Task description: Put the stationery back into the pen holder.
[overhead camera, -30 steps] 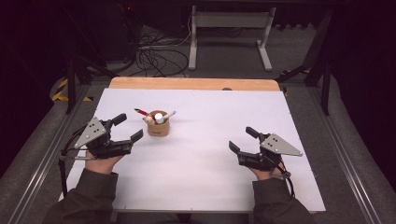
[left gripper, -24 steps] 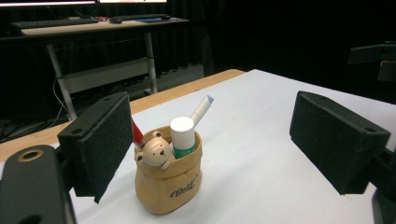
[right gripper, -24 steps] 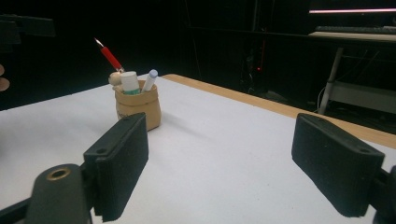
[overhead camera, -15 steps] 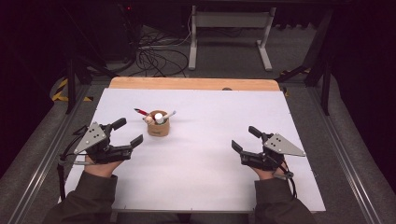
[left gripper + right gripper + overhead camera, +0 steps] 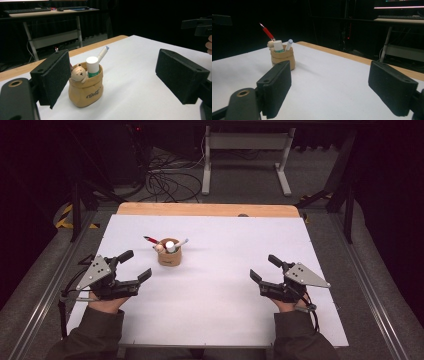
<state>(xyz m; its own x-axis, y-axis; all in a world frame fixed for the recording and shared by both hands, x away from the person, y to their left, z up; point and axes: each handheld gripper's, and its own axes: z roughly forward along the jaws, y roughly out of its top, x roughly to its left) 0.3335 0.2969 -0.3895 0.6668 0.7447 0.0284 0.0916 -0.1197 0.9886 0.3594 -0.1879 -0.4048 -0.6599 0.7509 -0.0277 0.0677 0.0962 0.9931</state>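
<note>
A small tan pouch-shaped holder (image 5: 169,256) stands on the white table sheet (image 5: 215,320), left of centre. It holds a red pen (image 5: 150,240), a white glue stick (image 5: 171,246), a white marker (image 5: 182,242) and a little bear figure (image 5: 78,73). My left gripper (image 5: 138,265) rests open near the table's left edge, a short way in front and left of the holder (image 5: 85,90), nothing between its pads. My right gripper (image 5: 265,268) stands open on the right side, far from the holder (image 5: 282,58), with nothing between its pads.
A wooden strip (image 5: 207,210) borders the table's far edge. Beyond it are a metal desk frame (image 5: 245,155) and floor cables (image 5: 165,182). Rails (image 5: 380,310) run along both sides of the table.
My left gripper has drifted a little toward the near edge. The right gripper has kept still.
</note>
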